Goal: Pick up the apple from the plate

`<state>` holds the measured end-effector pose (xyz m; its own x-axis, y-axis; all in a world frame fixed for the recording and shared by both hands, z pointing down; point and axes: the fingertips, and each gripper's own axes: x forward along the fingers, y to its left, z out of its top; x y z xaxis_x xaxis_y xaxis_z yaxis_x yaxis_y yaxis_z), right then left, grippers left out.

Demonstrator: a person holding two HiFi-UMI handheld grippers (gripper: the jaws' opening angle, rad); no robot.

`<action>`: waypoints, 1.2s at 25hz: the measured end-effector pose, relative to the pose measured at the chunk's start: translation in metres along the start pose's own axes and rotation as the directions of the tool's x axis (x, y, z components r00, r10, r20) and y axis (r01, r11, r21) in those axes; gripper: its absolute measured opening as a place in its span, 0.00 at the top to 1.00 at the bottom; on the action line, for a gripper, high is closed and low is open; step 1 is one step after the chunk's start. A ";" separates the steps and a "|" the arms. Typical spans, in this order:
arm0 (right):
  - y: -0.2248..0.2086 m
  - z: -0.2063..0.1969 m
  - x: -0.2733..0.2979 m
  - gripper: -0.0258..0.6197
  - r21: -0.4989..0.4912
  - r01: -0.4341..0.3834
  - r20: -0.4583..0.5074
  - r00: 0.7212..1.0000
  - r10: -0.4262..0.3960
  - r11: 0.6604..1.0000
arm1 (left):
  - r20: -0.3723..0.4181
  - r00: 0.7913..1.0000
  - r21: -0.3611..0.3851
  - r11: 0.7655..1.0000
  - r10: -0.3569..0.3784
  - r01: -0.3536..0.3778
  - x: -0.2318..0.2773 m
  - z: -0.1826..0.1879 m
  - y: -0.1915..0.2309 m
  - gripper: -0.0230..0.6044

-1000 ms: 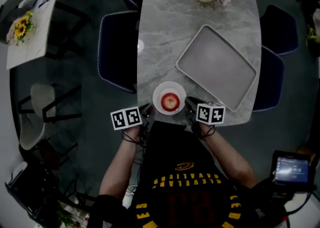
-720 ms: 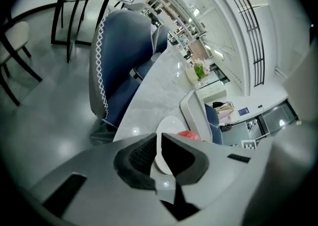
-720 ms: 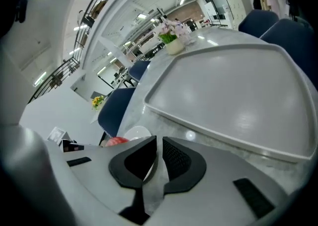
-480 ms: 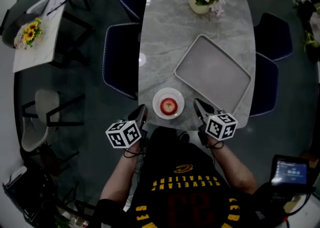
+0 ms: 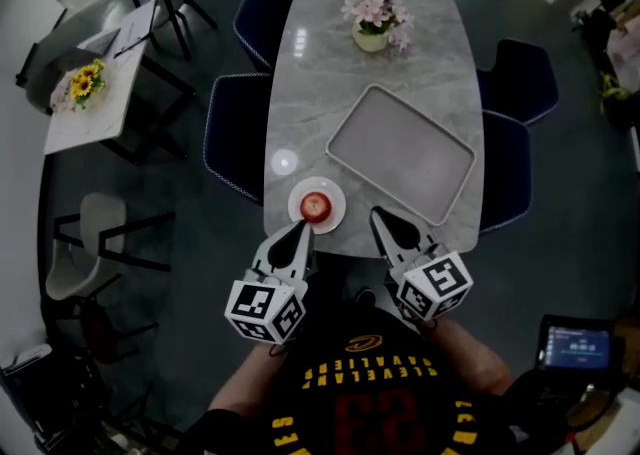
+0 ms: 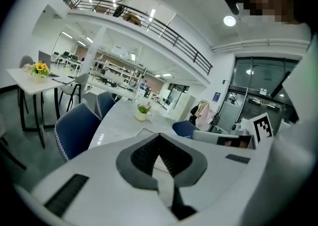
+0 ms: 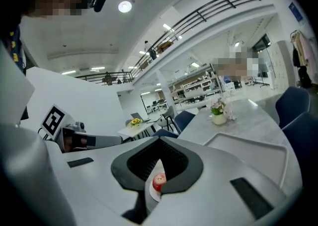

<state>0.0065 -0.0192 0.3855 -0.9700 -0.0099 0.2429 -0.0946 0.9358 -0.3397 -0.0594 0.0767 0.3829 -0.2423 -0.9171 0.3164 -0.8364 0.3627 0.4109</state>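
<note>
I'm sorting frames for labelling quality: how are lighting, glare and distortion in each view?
Head view: dim, dark corners, fisheye-bent, a round lamp glare on the table beside the plate; the apple is sharp. Left gripper view: bright, strongly bent, ceiling lamps blown out. Right gripper view: likewise bright and bent; the apple shows small but clear.

Glossy marbled table (image 5: pixel 310 73) holds matt tray (image 5: pixel 400 153), smooth plate (image 5: pixel 337 211)

1 grey bench (image 5: pixel 330 73) carried 1 apple (image 5: pixel 315 205), 1 plate (image 5: pixel 335 215), 1 tray (image 5: pixel 400 153) and 1 flowerpot (image 5: pixel 371 39); 4 blue chairs (image 5: pixel 232 138) stood around it; 2 tools showed, left tool (image 5: pixel 300 230) and right tool (image 5: pixel 378 215).
</note>
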 end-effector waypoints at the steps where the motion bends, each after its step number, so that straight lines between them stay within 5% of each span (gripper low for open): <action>1: 0.005 0.007 -0.011 0.95 -0.022 -0.002 0.026 1.000 0.002 1.000 | 0.030 0.999 0.015 1.000 -0.014 0.014 -0.006 0.006 -0.016 0.96; 7: 0.033 0.040 -0.082 0.95 -0.094 0.027 0.164 0.986 -0.011 0.995 | 0.211 0.972 0.140 0.987 -0.107 0.078 -0.052 0.050 -0.110 0.96; 13: 0.060 0.067 -0.140 0.95 -0.227 0.074 0.280 0.960 -0.008 0.971 | 0.285 0.938 0.212 0.967 -0.199 0.141 -0.079 0.060 -0.183 0.96; 23: 0.079 0.062 -0.180 0.95 -0.284 0.088 0.317 0.949 0.007 0.955 | 0.220 0.954 0.260 0.955 -0.201 0.142 -0.097 0.021 -0.216 0.96; 30: 0.098 0.066 -0.168 0.95 -0.320 0.123 0.340 0.941 -0.007 0.939 | 0.218 0.943 0.340 0.925 -0.250 0.167 -0.104 0.031 -0.207 0.96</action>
<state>0.1452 0.0510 0.2515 -0.9877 -0.1355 -0.0778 -0.1361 0.9907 0.0018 0.1235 0.0921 0.2386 -0.1265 -0.9919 0.0092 -0.9817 0.1265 0.1424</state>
